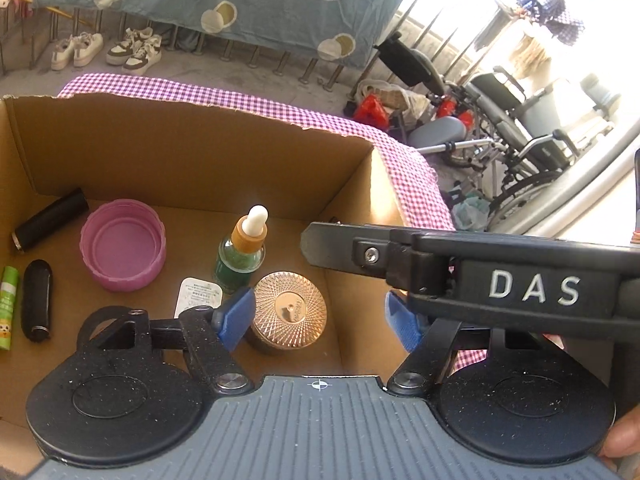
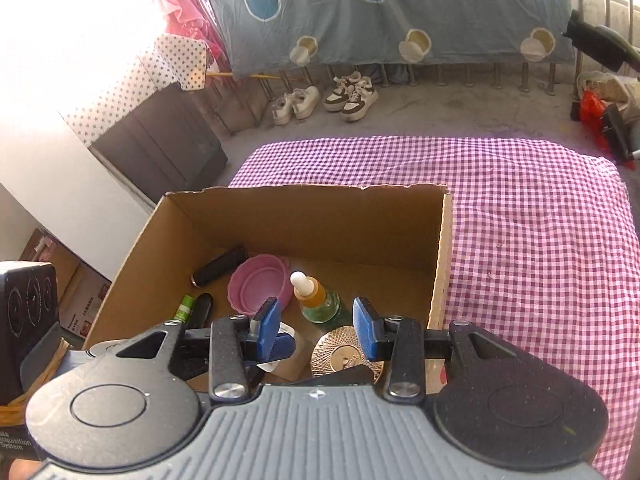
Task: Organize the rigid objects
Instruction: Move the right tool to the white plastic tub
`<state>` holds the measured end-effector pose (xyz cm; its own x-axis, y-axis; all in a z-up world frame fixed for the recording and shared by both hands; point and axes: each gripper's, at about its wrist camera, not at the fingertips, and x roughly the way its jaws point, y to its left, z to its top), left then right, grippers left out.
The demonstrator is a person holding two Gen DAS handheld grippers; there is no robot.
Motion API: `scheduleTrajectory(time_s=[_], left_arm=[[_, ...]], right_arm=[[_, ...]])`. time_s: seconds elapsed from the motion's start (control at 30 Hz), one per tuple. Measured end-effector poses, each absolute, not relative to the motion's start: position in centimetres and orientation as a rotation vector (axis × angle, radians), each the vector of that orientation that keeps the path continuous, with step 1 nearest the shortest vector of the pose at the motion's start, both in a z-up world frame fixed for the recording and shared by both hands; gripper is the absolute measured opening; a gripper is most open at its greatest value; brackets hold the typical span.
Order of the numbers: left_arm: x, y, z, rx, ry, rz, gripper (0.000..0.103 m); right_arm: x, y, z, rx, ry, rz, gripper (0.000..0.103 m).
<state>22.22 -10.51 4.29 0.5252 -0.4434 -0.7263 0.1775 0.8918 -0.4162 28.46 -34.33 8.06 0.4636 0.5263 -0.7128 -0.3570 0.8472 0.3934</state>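
Observation:
An open cardboard box (image 1: 192, 152) (image 2: 316, 216) stands on a pink checked cloth. Inside lie a pink lid (image 1: 123, 244) (image 2: 260, 282), a green dropper bottle (image 1: 241, 254) (image 2: 318, 300), a rose-gold round lid (image 1: 290, 310) (image 2: 346, 354), two black tubes (image 1: 52, 218) (image 1: 37, 300), a green stick (image 1: 9, 306) and a white packet (image 1: 198, 296). My left gripper (image 1: 320, 316) is open and empty above the rose-gold lid. My right gripper (image 2: 316, 326) is open and empty over the box; its body crosses the left wrist view (image 1: 480, 272).
The pink checked cloth (image 2: 540, 240) covers the table to the right of the box. Shoes (image 2: 352, 96) stand on the floor beyond, under a hanging blue sheet (image 2: 380, 8). Wheelchairs (image 1: 520, 120) stand at the right. A dark cabinet (image 2: 160, 144) is at the left.

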Motion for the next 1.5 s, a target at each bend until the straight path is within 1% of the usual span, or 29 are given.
scheduleTrajectory(time_s=[0.13, 0.27, 0.3, 0.33, 0.5, 0.57, 0.73, 0.9, 0.97, 1.07, 1.27, 1.5], left_arm=[[19.5, -9.6, 5.9, -0.281, 0.900, -0.431, 0.077], [16.0, -8.5, 7.2, -0.220, 0.852, -0.489, 0.087], [15.1, -8.0, 7.4, -0.203, 0.837, -0.491, 0.088], [14.3, -7.6, 7.6, -0.191, 0.825, -0.490, 0.089], [10.3, -5.5, 8.1, -0.155, 0.780, -0.473, 0.096], [9.1, -4.9, 8.2, -0.148, 0.770, -0.460, 0.097], [6.4, -3.1, 7.8, -0.133, 0.738, -0.428, 0.097], [4.9, -1.0, 6.9, -0.108, 0.727, -0.381, 0.099], [4.8, -0.1, 6.5, -0.123, 0.729, -0.358, 0.099], [4.7, 1.5, 5.9, -0.156, 0.733, -0.331, 0.099], [4.5, 3.2, 5.1, -0.156, 0.701, -0.276, 0.099], [5.2, 4.8, 3.6, -0.141, 0.675, -0.186, 0.099]], right_arm=[[24.9, -36.4, 10.3, 0.295, 0.849, 0.569, 0.044], [20.3, -37.8, 11.6, 0.386, 0.772, 0.591, 0.045], [19.4, -38.0, 11.6, 0.400, 0.763, 0.594, 0.046], [18.1, -38.1, 11.7, 0.425, 0.753, 0.594, 0.050], [13.3, -38.7, 10.5, 0.560, 0.713, 0.609, 0.052], [11.8, -38.6, 9.6, 0.608, 0.708, 0.608, 0.052], [10.0, -37.5, 7.4, 0.685, 0.760, 0.617, 0.053], [9.9, -35.8, 6.3, 0.670, 0.824, 0.617, 0.053], [9.7, -34.9, 6.1, 0.662, 0.837, 0.625, 0.053], [9.7, -33.5, 5.7, 0.649, 0.861, 0.630, 0.057], [10.1, -30.7, 4.8, 0.613, 0.931, 0.654, 0.057], [11.6, -27.0, 5.1, 0.557, 0.961, 0.709, 0.057]])
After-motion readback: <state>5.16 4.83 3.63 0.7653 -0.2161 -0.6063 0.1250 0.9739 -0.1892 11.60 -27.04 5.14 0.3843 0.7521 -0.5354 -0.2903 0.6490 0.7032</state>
